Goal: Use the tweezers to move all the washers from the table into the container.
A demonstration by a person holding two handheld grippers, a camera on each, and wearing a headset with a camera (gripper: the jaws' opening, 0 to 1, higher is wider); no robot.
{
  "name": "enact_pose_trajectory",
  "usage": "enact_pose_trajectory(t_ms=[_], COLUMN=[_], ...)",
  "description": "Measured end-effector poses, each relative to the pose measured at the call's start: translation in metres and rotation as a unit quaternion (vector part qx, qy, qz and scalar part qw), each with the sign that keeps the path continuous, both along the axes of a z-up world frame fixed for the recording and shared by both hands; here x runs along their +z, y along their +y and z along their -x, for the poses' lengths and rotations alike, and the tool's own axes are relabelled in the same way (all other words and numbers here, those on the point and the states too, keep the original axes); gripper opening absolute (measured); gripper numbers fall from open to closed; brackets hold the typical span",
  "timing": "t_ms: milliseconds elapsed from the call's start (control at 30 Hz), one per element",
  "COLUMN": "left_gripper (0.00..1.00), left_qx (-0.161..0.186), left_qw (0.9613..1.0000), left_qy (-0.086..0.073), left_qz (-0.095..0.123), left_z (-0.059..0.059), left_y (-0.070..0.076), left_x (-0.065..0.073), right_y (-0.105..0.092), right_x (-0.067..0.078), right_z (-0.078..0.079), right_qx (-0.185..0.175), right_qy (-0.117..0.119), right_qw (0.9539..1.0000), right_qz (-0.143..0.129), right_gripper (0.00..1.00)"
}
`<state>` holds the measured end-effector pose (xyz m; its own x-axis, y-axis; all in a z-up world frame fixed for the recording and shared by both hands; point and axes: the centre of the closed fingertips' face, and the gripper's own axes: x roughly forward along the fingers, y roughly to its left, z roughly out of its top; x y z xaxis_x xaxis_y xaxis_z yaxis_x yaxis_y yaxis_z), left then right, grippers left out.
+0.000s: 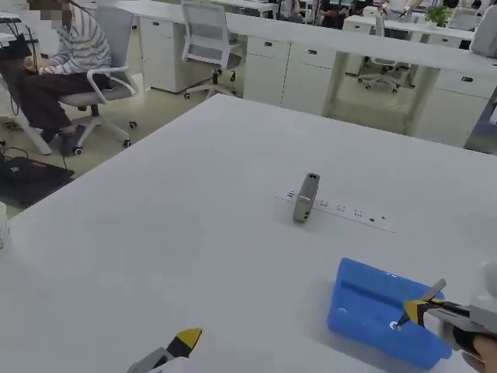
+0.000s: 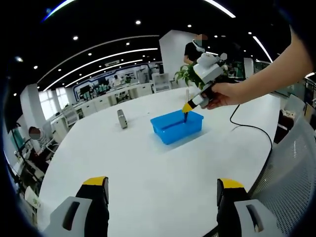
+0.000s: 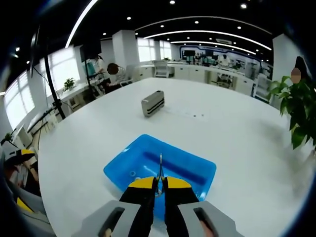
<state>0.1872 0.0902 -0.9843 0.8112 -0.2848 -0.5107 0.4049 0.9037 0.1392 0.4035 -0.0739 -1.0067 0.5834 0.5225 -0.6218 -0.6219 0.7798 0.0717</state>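
Observation:
A blue container (image 1: 365, 299) stands on the white table (image 1: 178, 233) at the lower right. My right gripper (image 1: 423, 311) is shut on thin metal tweezers (image 1: 404, 317), whose tips point down inside the container. In the right gripper view the tweezers (image 3: 160, 170) stick out over the container (image 3: 143, 160), and a small washer (image 3: 132, 173) lies on its floor. I cannot tell whether the tips hold a washer. My left gripper (image 2: 162, 190) hovers open over the near table, well apart from the container (image 2: 177, 126). Its yellow tip (image 1: 189, 339) shows at the bottom edge of the head view.
A small grey box (image 1: 306, 197) stands at mid-table beside a flush power strip (image 1: 345, 210). A potted plant (image 3: 296, 111) sits at the table's far side. A cable (image 2: 252, 127) trails off the right gripper. A person sits on an office chair (image 1: 101, 78) beyond the table.

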Motion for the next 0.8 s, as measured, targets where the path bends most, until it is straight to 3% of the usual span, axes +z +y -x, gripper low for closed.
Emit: enact_pose_trajectory(t_ms=[200,433,700,800], left_gripper=[0.93,0.92,0.91,0.91], left_qx=[0.011,0.036,0.057,0.055], left_qw=[0.9999,0.9991,0.9975,0.9971], left_qy=[0.000,0.009,0.014,0.011], left_qz=[-0.009,-0.023,-0.040,-0.051], left_z=[-0.001,-0.002,-0.003,-0.003], left_y=[0.004,0.015,0.024,0.023], left_x=[-0.002,-0.007,-0.010,-0.010], right_y=[-0.001,0.005,0.006,0.006], right_x=[-0.016,-0.015,-0.022,-0.022], right_z=[-0.006,0.000,0.007,0.007], right_qx=[0.007,0.022,0.049,0.053], right_qy=[0.004,0.004,-0.004,-0.005], right_qw=[1.0000,0.9998,0.9985,0.9985], right_qz=[0.005,-0.002,0.022,0.016], right_gripper=[0.02,0.03,0.03,0.03])
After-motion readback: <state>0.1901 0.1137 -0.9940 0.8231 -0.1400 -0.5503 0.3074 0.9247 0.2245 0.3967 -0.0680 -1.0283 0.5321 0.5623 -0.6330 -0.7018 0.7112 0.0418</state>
